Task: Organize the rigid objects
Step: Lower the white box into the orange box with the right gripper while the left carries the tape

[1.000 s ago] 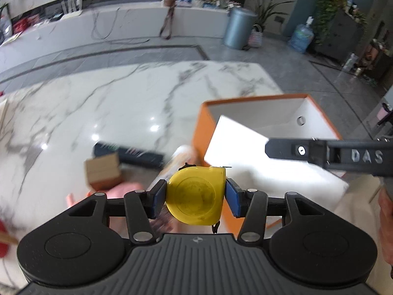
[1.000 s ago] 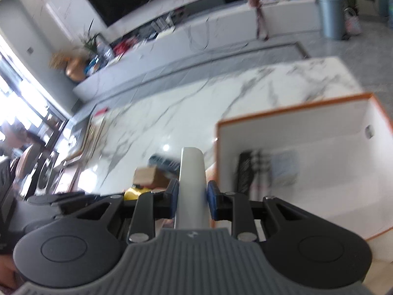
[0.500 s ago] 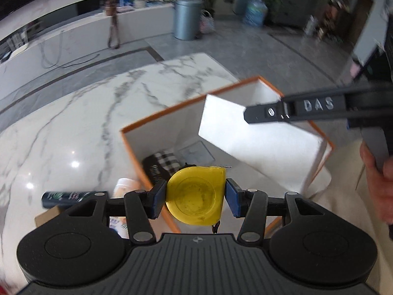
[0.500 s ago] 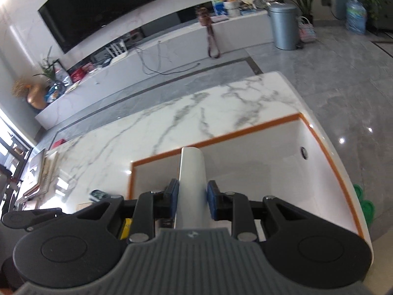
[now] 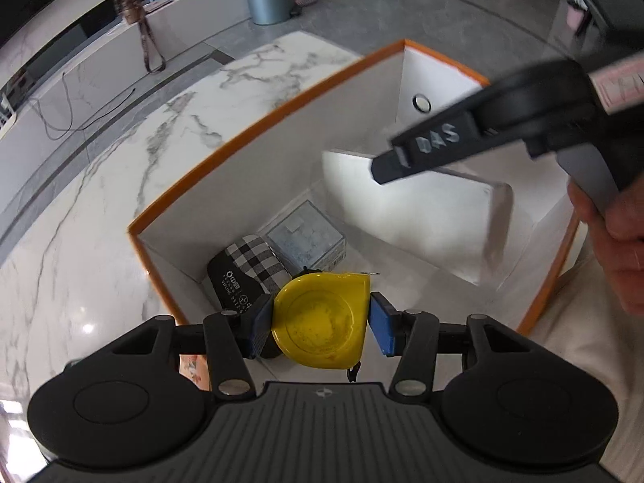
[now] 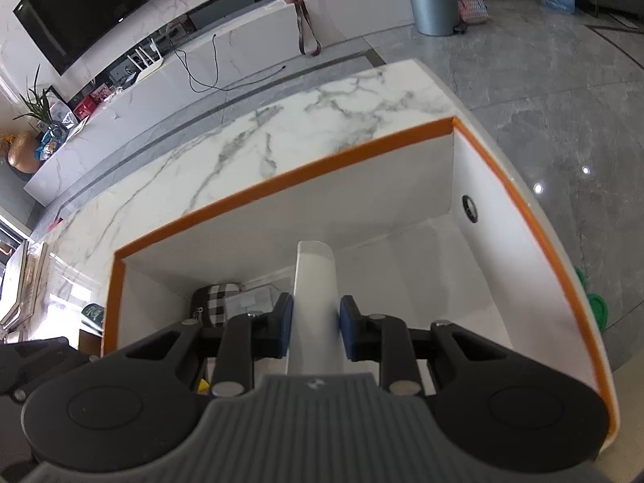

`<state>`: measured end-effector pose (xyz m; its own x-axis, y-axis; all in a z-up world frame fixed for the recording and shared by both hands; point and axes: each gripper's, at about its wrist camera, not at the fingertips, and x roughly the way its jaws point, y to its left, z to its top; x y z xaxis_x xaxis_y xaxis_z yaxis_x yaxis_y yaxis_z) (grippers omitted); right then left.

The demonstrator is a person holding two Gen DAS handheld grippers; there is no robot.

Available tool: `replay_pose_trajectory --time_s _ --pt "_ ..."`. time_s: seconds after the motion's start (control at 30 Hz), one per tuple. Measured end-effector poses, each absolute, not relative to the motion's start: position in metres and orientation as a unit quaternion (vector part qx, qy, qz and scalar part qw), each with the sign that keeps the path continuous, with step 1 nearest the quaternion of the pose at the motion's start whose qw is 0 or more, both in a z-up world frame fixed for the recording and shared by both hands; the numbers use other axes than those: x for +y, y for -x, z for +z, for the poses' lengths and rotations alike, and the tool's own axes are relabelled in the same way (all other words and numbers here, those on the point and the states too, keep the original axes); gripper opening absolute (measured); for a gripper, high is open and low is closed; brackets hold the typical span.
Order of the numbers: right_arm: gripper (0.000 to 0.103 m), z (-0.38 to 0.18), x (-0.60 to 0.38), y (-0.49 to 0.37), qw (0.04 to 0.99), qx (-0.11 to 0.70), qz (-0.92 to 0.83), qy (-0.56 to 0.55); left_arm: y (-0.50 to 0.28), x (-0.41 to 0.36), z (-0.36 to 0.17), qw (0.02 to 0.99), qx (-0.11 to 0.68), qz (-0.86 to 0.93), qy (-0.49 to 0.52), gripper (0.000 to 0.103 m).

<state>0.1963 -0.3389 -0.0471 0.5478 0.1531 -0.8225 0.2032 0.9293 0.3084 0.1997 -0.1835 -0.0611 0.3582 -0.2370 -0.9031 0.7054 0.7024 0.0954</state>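
Working over a marble table [image 5: 100, 185] in a living rm.
We count 1 orange box [image 6: 281, 179], 2 items inside; left gripper [image 5: 320, 320] clamps yellow tape measure [image 5: 322, 318], right gripper [image 6: 314, 328] clamps white slab [image 6: 316, 281].

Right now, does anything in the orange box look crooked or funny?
Nothing looks broken or spilled. The white box hangs tilted over the orange box, only because the right gripper is holding it. The checkered case lies flat inside.
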Motion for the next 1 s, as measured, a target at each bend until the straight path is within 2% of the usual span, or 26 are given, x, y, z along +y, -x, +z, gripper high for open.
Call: replay_pose_trajectory --time_s 0.2,0.4,0.77,0.87,1.0 --pt "0.025 -0.055 -0.328 -0.211 0.854 0.491 -0.004 -0.175 -0.206 -0.191 -0.076 0.773 0.496 -0.299 -0.261 0.058" --pt "0.024 -0.078 -0.328 -0.214 0.821 0.545 0.002 -0.172 -0.205 -0.193 -0.084 0.763 0.501 -0.302 -0.275 0.058" --pt "0.025 -0.075 -0.328 -0.220 0.814 0.562 0.001 -0.148 -0.199 -0.201 -0.096 0.727 0.523 -0.324 -0.306 0.059" --pt "0.026 -0.077 -0.331 -0.220 0.812 0.566 -0.007 -0.139 -0.202 -0.204 -0.101 0.712 0.535 -0.318 -0.325 0.059" --pt "0.033 -0.085 -0.339 -0.219 0.805 0.577 -0.017 -0.137 -0.204 -0.212 -0.109 0.700 0.547 -0.297 -0.351 0.059"
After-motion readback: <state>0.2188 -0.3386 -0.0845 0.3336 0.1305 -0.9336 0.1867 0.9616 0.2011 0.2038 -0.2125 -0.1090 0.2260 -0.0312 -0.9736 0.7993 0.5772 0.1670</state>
